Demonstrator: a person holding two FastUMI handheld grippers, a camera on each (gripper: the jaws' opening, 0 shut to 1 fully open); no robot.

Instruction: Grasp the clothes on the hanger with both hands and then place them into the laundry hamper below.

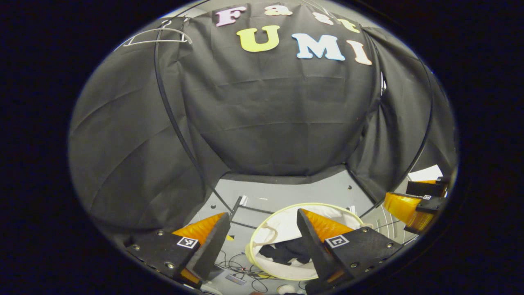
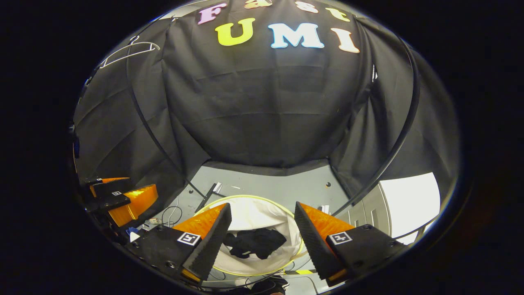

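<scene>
Left gripper view is showing your left gripper spread and empty; your right gripper likewise. Dark clothes are lying in the hamper; the hanger is hanging bare. Placement appears finished, so you are withdrawing next.

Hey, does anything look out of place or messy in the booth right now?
Nothing odd. The dark clothes lie crumpled inside the white hamper, the hanger hangs bare, and loose cables trail on the floor.
</scene>
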